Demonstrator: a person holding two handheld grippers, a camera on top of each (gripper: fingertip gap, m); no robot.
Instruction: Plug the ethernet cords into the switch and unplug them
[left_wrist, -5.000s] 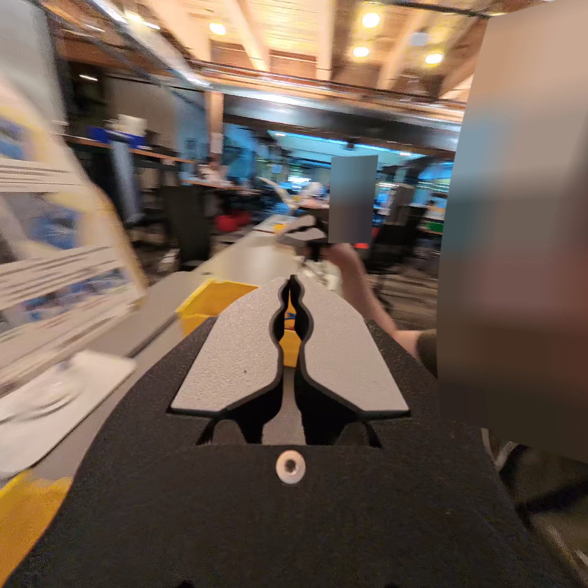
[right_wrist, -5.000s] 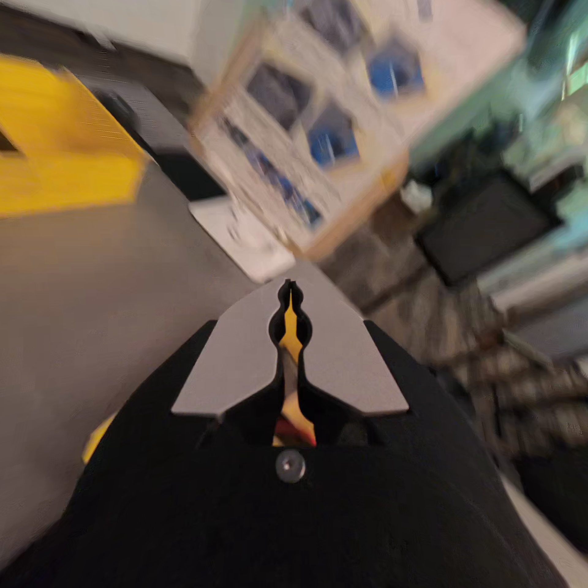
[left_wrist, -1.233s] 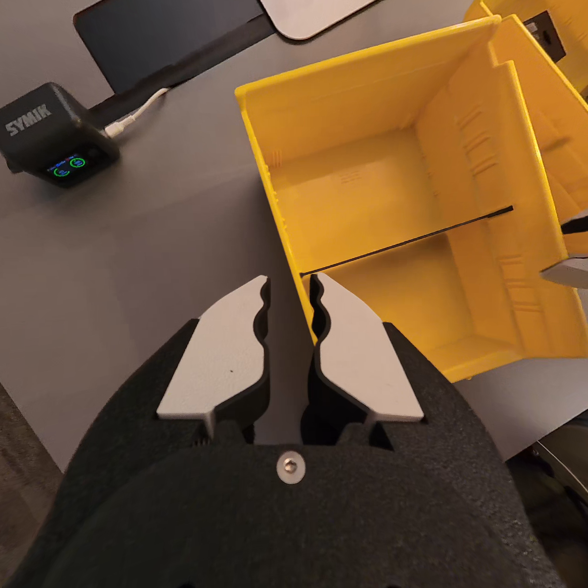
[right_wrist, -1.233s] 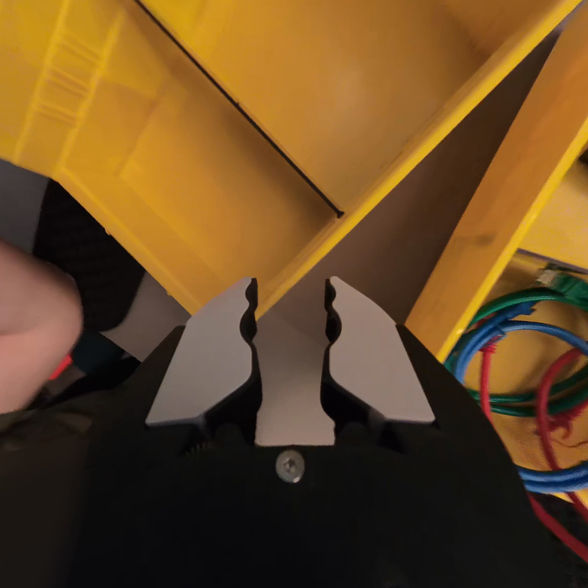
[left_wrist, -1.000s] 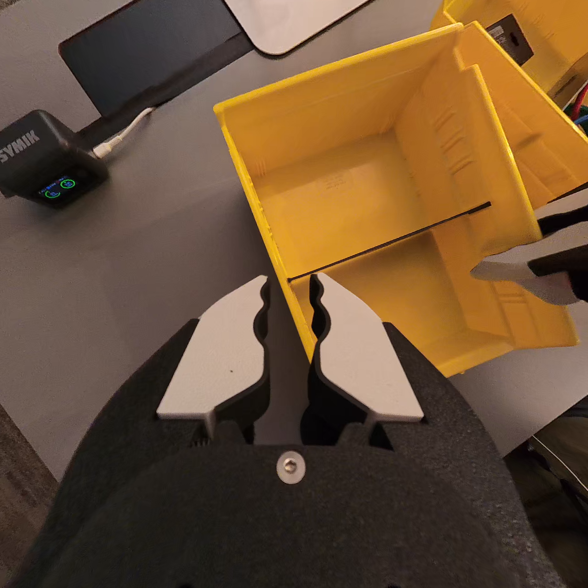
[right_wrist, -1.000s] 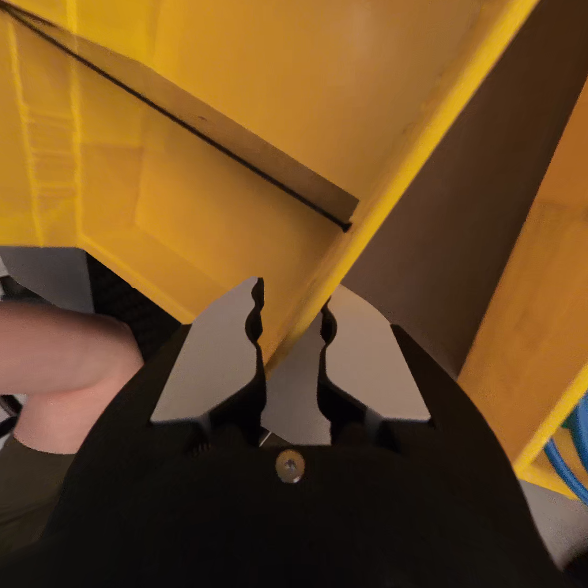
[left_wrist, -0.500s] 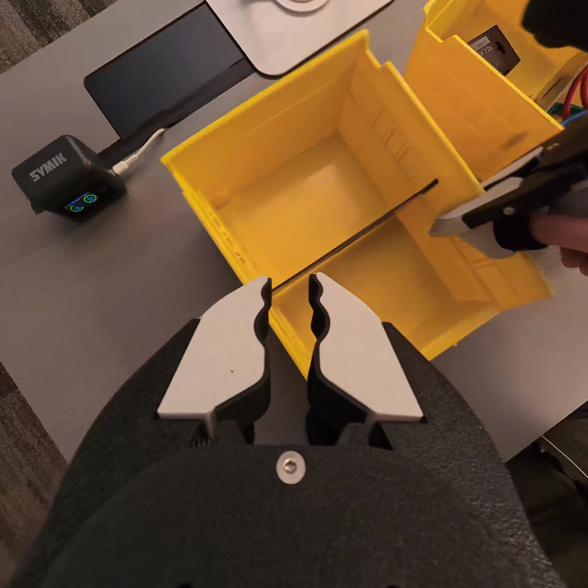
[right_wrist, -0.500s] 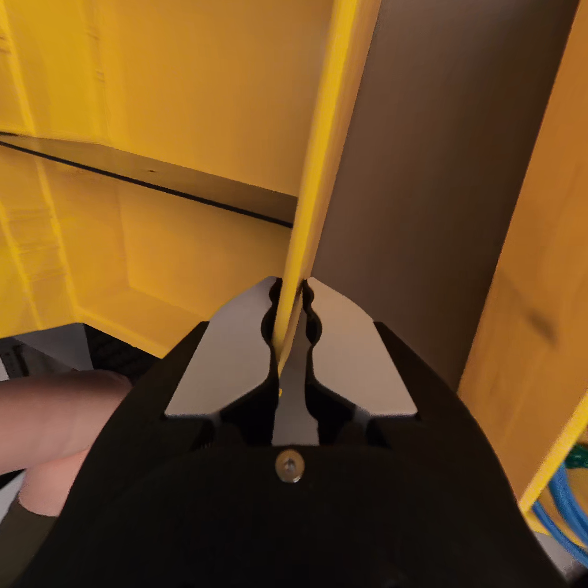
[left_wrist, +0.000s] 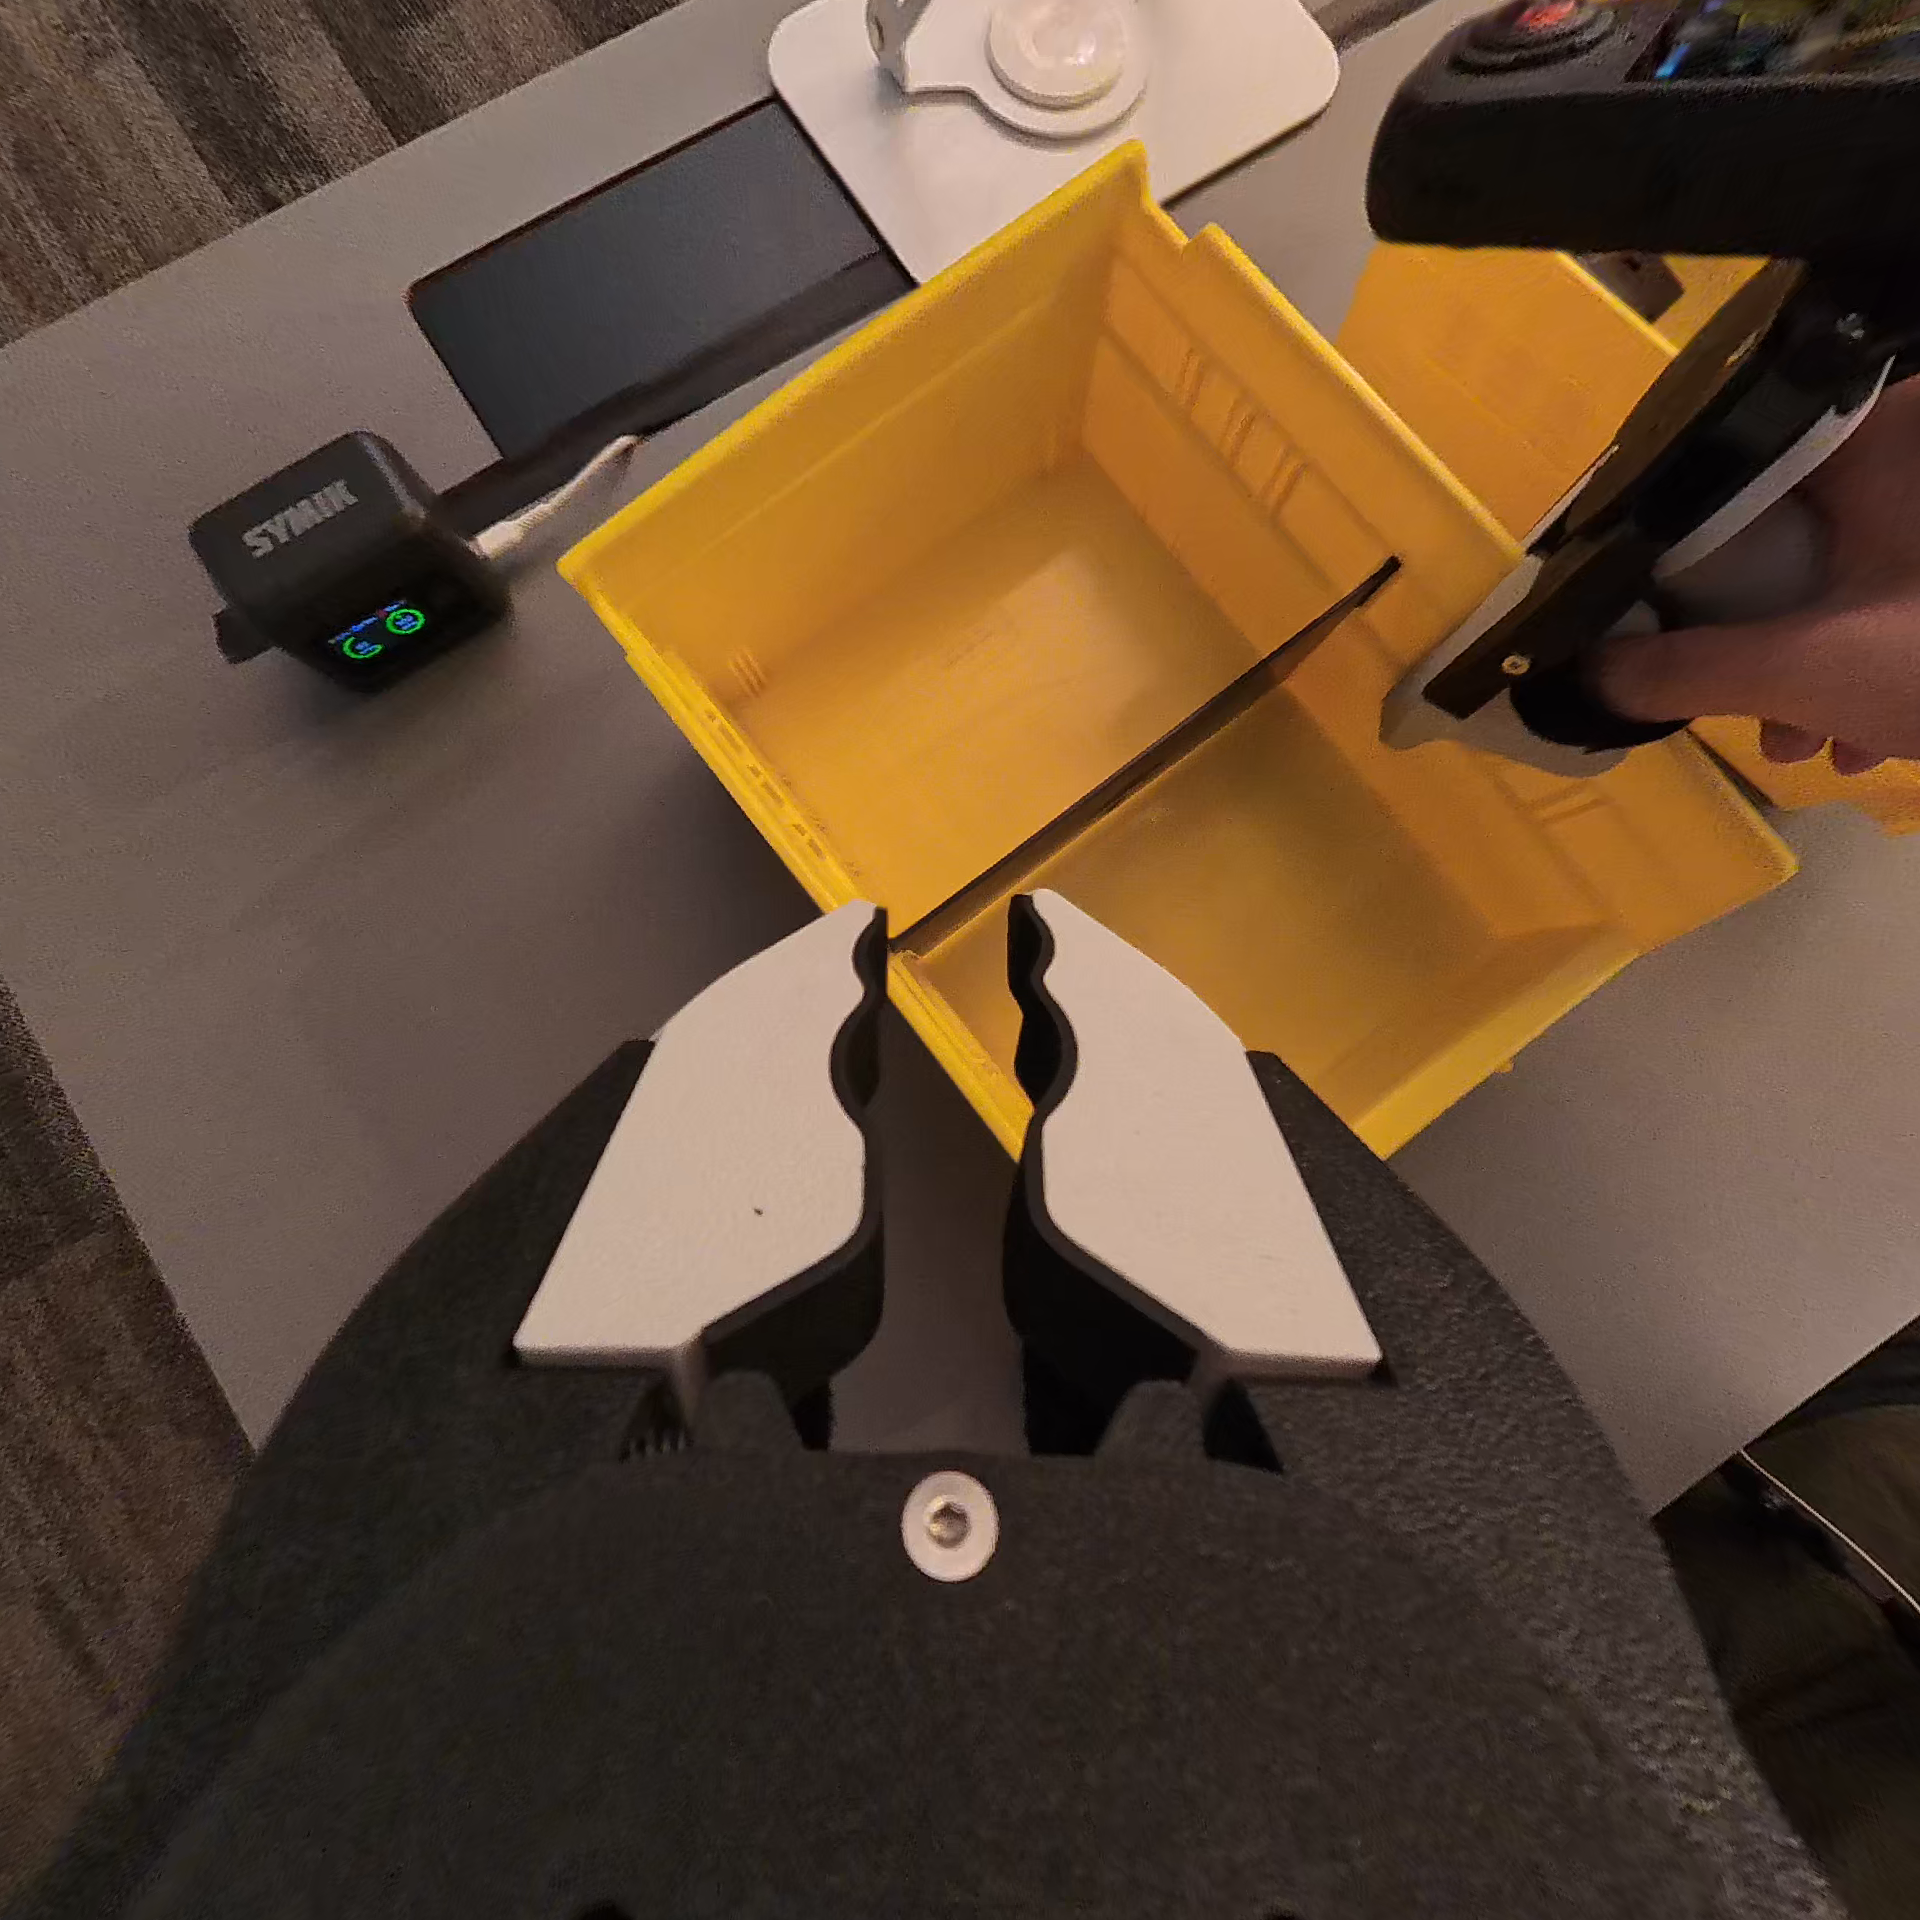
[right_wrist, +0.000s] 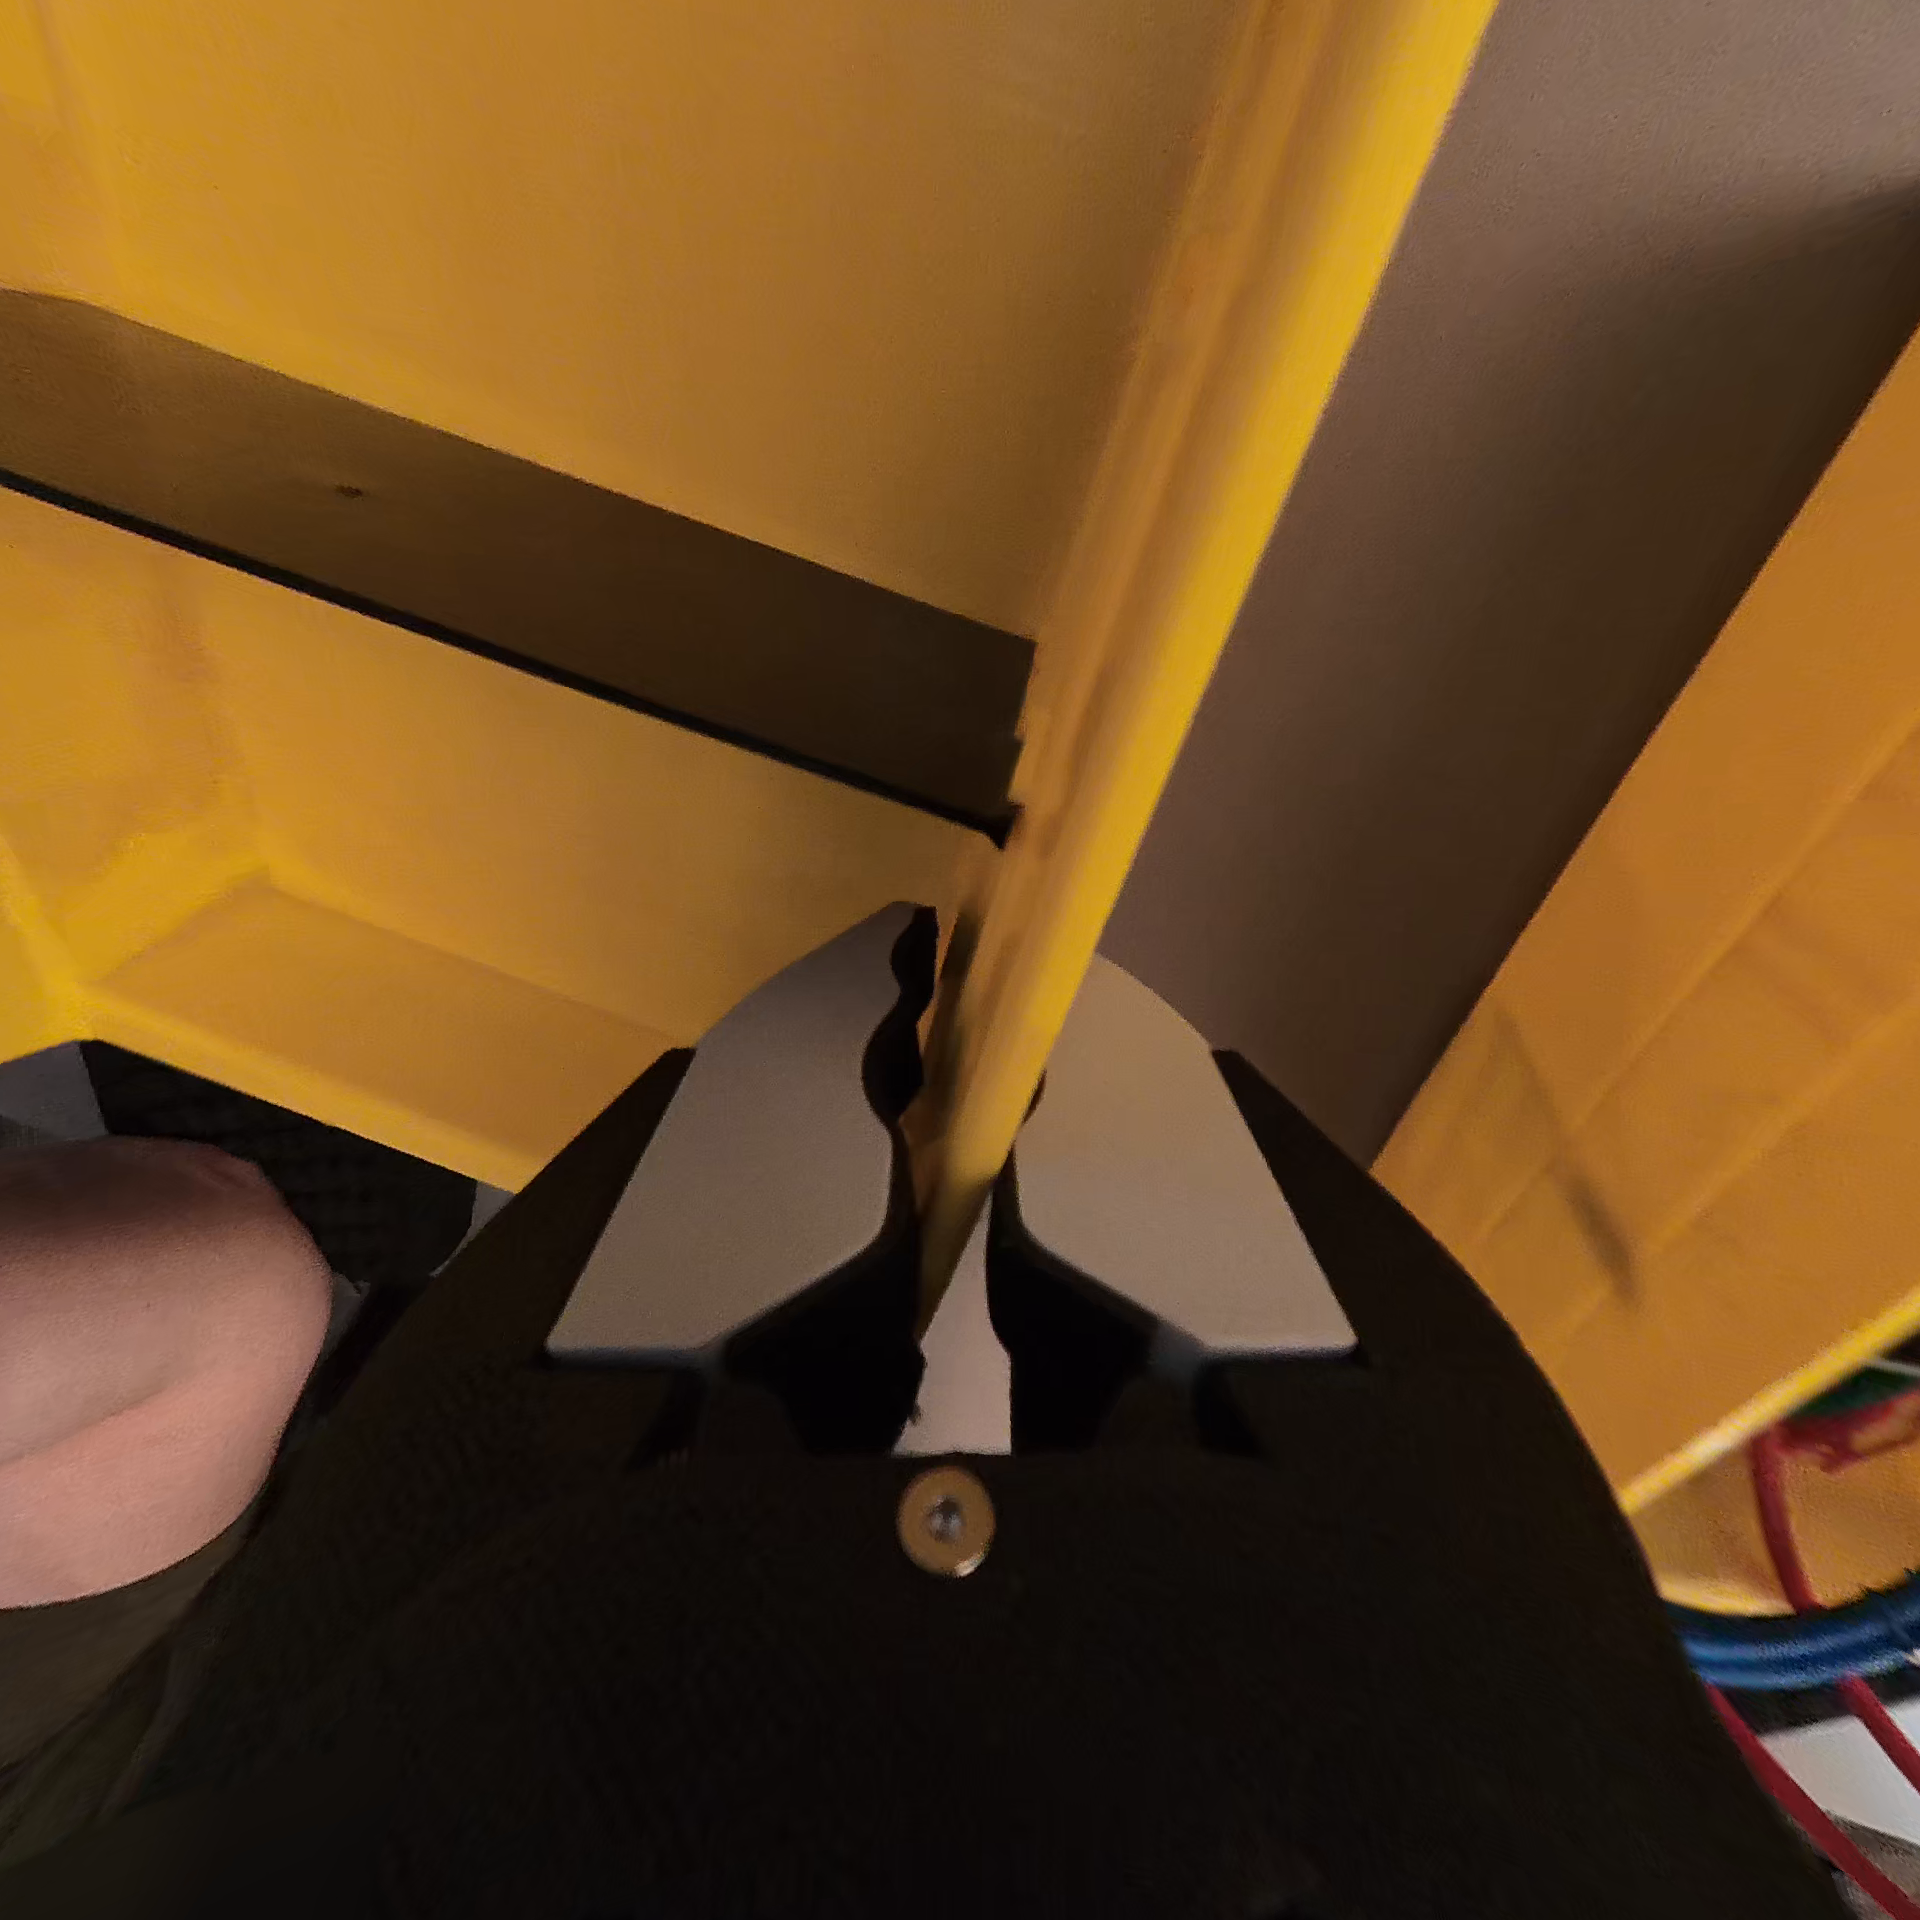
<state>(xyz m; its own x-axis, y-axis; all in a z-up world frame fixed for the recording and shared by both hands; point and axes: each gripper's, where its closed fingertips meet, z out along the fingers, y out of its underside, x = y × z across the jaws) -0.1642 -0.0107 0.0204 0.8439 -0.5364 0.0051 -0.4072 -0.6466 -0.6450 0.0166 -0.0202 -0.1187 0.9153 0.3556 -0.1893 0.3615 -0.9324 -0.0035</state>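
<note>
An empty yellow bin (left_wrist: 852, 436) with a thin black divider (left_wrist: 1143, 769) sits on the grey table. My left gripper (left_wrist: 945, 920) is open, its fingers astride the bin's near wall with slack either side. My right gripper (right_wrist: 992, 940) is shut on the bin's opposite wall (right_wrist: 1195, 520); it also shows in the left wrist view (left_wrist: 1423, 717). Blue, red and green ethernet cords (right_wrist: 1818, 1652) lie in a second yellow bin (right_wrist: 1662, 935) to the right. A dark box (left_wrist: 1647, 278) in that bin is mostly hidden; I cannot tell if it is the switch.
A black cube with a lit green display (left_wrist: 343, 571) and white cable stands left of the bin. A dark flat pad (left_wrist: 644, 301) and a white stand base (left_wrist: 1049, 94) lie behind. The table's edge and carpet (left_wrist: 104, 1299) are at left. A hand (left_wrist: 1818, 644) holds the right gripper. There is about 25 cm between the tips of the two grippers.
The right gripper went from open beside the bin wall to shut on it. The bin has turned and shifted on the table. The left gripper's gap is unchanged.
</note>
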